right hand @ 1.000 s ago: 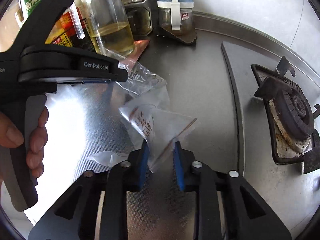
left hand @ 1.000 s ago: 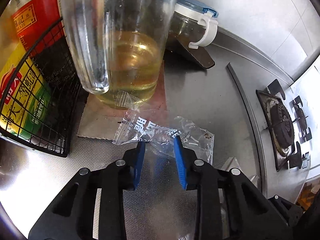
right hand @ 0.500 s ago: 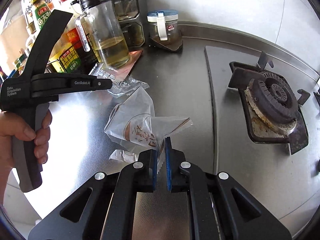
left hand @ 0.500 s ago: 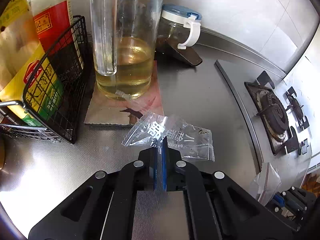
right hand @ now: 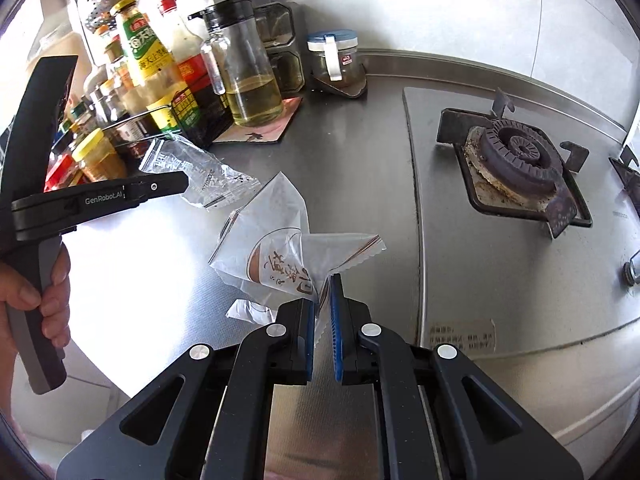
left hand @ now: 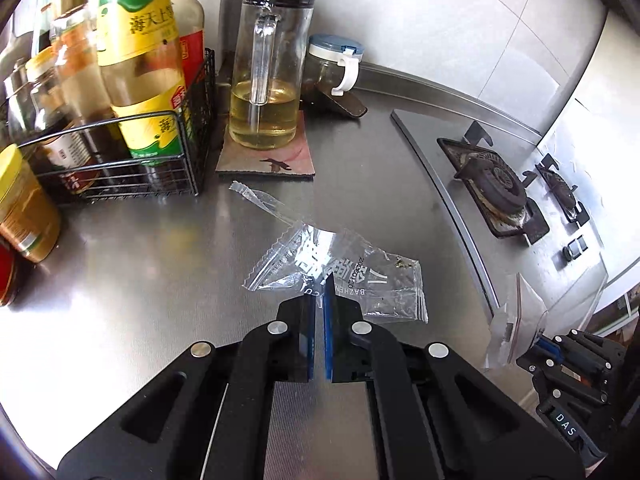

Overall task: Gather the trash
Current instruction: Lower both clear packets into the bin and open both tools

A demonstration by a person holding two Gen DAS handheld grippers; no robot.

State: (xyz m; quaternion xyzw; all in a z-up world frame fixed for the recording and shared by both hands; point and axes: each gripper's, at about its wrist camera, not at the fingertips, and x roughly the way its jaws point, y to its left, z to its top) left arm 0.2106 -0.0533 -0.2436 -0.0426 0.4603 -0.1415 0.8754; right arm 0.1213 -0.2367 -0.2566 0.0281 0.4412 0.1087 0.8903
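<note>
On the steel counter (left hand: 132,264), two pieces of trash are held clear of the surface, one in each pair of tongs. Left tongs (left hand: 319,280) are fully closed on the near edge of a clear wrapper (left hand: 360,280) with white print; the wrapper fans out to the far side of the blue pads. In the right wrist view, the same wrapper (right hand: 196,172) hangs crumpled from the tip of the left tongs (right hand: 182,184), and a hand (right hand: 36,292) grips their grey handle at the left edge.

Right tongs (right hand: 325,282) are closed to a narrow slit on the serrated edge of a white bag (right hand: 276,256) with brown print. The bag stands up on the far side of the pads, above the counter.

A torn clear strip (left hand: 256,198) lies flat on the counter, near the mat (left hand: 266,162) under the oil jug (left hand: 266,92). Left of the jug, a wire rack (left hand: 160,160) holds bottles. A gas burner (right hand: 516,160) sits at the right, well apart from both pieces of trash.
</note>
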